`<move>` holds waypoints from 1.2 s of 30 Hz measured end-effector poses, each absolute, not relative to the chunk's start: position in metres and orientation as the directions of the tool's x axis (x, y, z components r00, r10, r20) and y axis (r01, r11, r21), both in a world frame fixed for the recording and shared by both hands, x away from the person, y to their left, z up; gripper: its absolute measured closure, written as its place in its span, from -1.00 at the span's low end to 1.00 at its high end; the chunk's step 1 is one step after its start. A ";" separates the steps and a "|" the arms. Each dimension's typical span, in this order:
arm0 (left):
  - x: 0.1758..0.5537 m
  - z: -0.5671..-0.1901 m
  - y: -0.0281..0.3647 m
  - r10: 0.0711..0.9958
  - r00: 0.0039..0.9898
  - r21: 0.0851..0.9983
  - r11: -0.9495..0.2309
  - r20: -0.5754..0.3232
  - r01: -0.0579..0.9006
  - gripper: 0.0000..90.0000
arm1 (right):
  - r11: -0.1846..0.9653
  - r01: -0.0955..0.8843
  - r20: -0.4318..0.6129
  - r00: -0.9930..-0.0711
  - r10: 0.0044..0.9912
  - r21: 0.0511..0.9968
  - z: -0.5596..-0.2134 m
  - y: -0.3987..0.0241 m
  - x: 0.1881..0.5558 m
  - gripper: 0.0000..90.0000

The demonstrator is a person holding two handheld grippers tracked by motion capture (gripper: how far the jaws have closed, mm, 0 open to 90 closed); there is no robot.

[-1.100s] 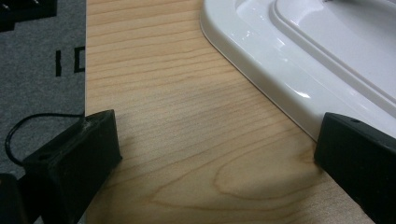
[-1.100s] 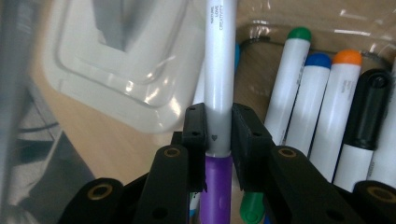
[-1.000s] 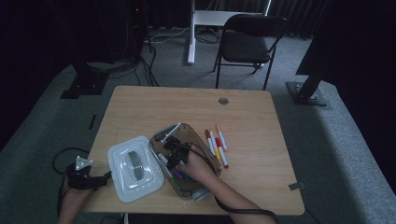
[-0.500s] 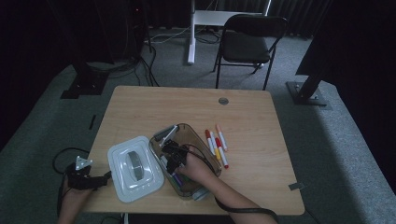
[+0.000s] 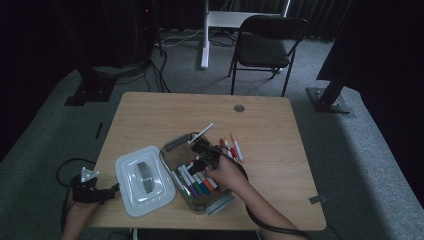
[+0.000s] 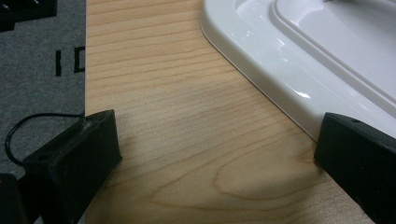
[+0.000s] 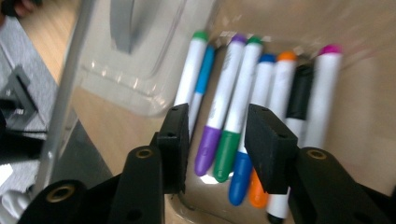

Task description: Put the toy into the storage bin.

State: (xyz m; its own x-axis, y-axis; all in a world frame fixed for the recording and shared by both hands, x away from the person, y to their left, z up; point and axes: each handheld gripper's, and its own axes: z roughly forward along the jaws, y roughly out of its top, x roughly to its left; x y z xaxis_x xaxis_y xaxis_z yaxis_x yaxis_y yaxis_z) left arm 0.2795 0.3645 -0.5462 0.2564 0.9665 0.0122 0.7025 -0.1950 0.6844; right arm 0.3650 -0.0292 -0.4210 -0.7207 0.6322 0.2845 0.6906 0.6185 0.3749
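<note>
Right gripper (image 7: 217, 140), jaws just opening and empty, hovers over markers (image 7: 233, 126) in a clear container (image 5: 220, 200); left gripper (image 6: 219, 154), jaws apart, apparently rests on the bench (image 6: 177, 140) near a white lid (image 6: 299, 60).

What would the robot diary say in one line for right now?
right gripper: jaws just opened, empty, above markers in clear box | left gripper: open, beside white lid

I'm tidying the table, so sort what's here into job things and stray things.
Job:
markers in the box
clear box
loose markers
white lid
right tool, open above the box

Stray:
black chair
white desk leg
floor cables
</note>
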 end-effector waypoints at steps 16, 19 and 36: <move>0.280 -0.546 0.364 0.967 0.255 0.686 -0.193 0.011 0.702 -0.99 | 0.504 0.692 0.285 -0.694 0.661 0.517 -0.376 -0.094 0.372 0.28; 0.280 -0.546 0.364 0.967 0.255 0.685 -0.193 0.011 0.702 -0.99 | 0.487 0.701 0.285 -0.681 0.675 0.521 -0.376 -0.103 0.376 0.28; 0.279 -0.546 0.364 0.967 0.255 0.685 -0.193 0.011 0.703 -0.99 | 0.410 0.750 0.253 -0.593 0.764 0.519 -0.406 -0.147 0.402 0.24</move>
State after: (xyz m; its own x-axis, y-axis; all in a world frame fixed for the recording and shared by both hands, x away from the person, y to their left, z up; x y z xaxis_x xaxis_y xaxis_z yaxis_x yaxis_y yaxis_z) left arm 0.2795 0.3643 -0.5462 0.2551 0.9668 0.0108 0.7028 -0.1931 0.6846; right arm 0.4023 -0.1473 -0.4058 -0.5930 0.7643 0.2534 0.7499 0.4097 0.5194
